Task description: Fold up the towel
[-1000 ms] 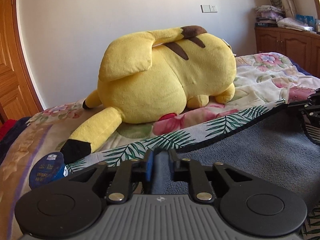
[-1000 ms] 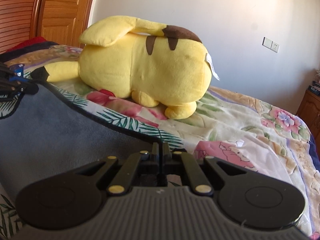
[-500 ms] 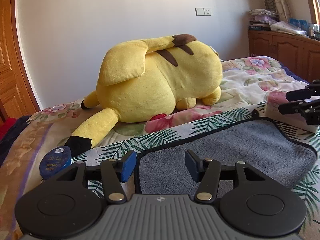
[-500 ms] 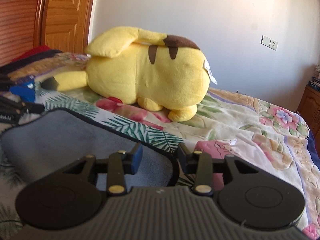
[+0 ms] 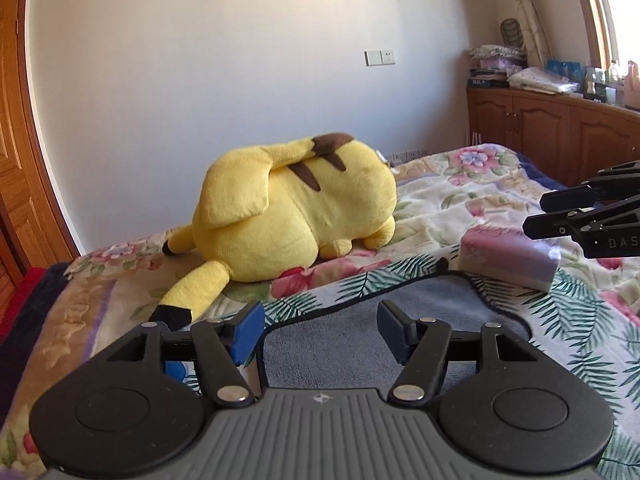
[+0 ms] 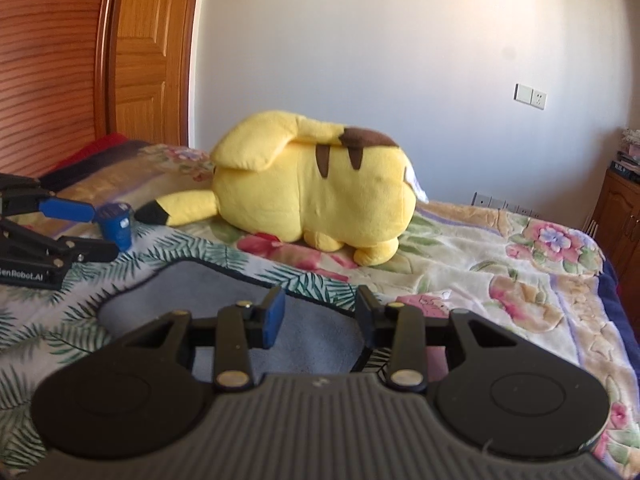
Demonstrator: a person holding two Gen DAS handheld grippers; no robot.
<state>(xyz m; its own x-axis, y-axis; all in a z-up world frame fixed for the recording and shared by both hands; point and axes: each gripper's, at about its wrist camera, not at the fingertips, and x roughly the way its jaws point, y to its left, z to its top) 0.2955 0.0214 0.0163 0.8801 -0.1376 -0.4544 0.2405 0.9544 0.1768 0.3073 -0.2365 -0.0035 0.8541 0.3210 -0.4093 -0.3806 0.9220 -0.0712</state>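
Both tools hang just above the bed with their fingers spread apart and nothing between them: the left tool over the near left part of the towel, the right tool over its near right part. The towel lies flat on the bedspread directly below and ahead of both, grey side up with a dark trim and a palm-leaf print showing round it, its long axis running side to side between the two tools, so each one is nearest its own end. The far edge curves away toward the yellow plush toy, which lies well apart from the towel across a strip of flowered cover. Near the left end sits a small blue cup, beside the plush's black-tipped ear; near the right end lies a pale pink box, just off the towel's far corner. In my judgement a next fold would best bring one end across to the other, and the box and cup crowd the corners a little, while the middle has open room.
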